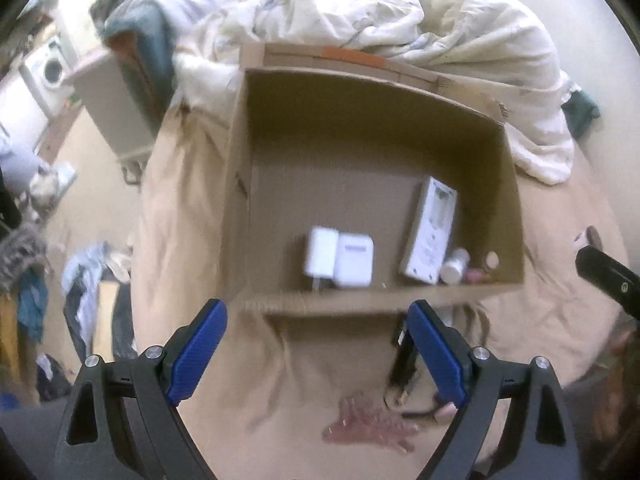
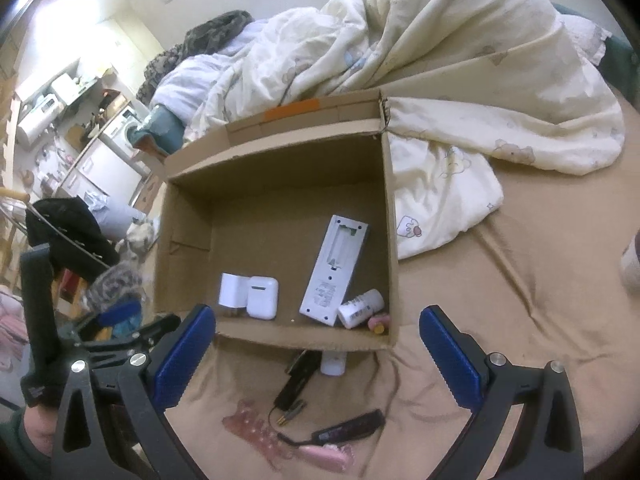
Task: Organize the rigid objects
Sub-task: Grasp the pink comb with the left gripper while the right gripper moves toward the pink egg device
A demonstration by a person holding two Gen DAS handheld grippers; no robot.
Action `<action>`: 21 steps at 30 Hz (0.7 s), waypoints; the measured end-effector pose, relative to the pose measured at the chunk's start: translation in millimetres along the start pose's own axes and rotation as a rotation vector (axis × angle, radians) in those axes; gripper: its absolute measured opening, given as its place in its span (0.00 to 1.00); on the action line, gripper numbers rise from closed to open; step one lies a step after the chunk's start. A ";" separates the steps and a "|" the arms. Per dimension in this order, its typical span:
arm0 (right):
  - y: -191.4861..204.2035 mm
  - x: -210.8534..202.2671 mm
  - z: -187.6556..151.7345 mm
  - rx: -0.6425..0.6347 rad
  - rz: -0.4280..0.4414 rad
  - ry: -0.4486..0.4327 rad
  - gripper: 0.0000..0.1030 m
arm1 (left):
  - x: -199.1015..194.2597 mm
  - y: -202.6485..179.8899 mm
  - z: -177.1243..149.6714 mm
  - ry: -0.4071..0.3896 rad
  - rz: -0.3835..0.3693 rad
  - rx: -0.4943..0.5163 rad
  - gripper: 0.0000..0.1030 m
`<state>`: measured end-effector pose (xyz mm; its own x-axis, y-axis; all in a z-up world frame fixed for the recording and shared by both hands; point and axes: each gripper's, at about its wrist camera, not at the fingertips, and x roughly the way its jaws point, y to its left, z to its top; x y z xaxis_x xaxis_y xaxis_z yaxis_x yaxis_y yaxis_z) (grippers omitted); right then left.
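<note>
Left gripper point(image 1: 318, 350) blue pads spread wide, nothing between them. Right gripper point(image 2: 318, 356) same: wide open, holding nothing.

Open brown cardboard box point(image 1: 440, 98) point(image 2: 188, 208) sits on the tan bedsheet point(image 1: 188, 208) point(image 2: 500, 300) straight ahead of both tongs, its near wall just past the fingertips. Left view is motion-blurred, so labels and edges inside the box are hard to read.

In the box, ahead of the left gripper's right finger: long white remote-like slab with open battery bay point(image 1: 430, 228) point(image 2: 334, 270), face down, long axis running away from the tongs, far end tilted slightly right, battery end far. Touching its near right corner is a small white cylindrical bottle point(image 1: 454, 266) point(image 2: 360, 308), lying on its side, pointing roughly toward the box's right wall. Past it in the near right corner is a small pink item point(image 1: 478, 274) point(image 2: 378, 324), partly hidden by the box wall; can't tell what it is.

Centre-near in the box: white square charger plug point(image 1: 320, 258) point(image 2: 232, 290) touching a white rounded earbud case point(image 1: 354, 264) point(image 2: 262, 296) on its right.

Outside the box, between the tongs' fingers: black slim stick-shaped device point(image 1: 402, 356) point(image 2: 298, 380), far end tucked under the box's front flap, long axis pointing at the box. In the left view the right finger covers part of it. Small white capped object point(image 2: 333, 364) beside it, top hidden by the flap. Nearer, a black flat dongle with cable point(image 2: 348, 428), lying crosswise, and a pinkish translucent plastic piece point(image 1: 370, 428) point(image 2: 256, 424), shape unclear.

Rumpled cream duvet point(image 1: 400, 12) point(image 2: 460, 60) lies beyond the box.
</note>
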<state>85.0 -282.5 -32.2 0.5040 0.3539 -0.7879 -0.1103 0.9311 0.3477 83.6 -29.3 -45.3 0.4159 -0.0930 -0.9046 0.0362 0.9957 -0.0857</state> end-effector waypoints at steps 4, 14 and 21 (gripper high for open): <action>-6.0 -10.7 -13.8 0.042 -0.017 -0.001 1.00 | -1.2 13.1 -14.6 0.033 -0.006 -0.056 0.88; -31.7 0.3 -49.9 0.150 -0.010 0.053 1.00 | 47.0 -0.7 -62.3 0.262 -0.074 -0.022 0.88; -32.9 -3.8 -51.7 0.157 0.000 0.033 1.00 | 84.5 -38.6 -92.1 0.389 -0.072 0.173 0.98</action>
<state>42.5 -309.9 -66.9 0.4758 0.3588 -0.8031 0.0263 0.9068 0.4207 33.7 -75.8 -156.9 0.0343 -0.1237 -0.9917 0.2178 0.9694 -0.1134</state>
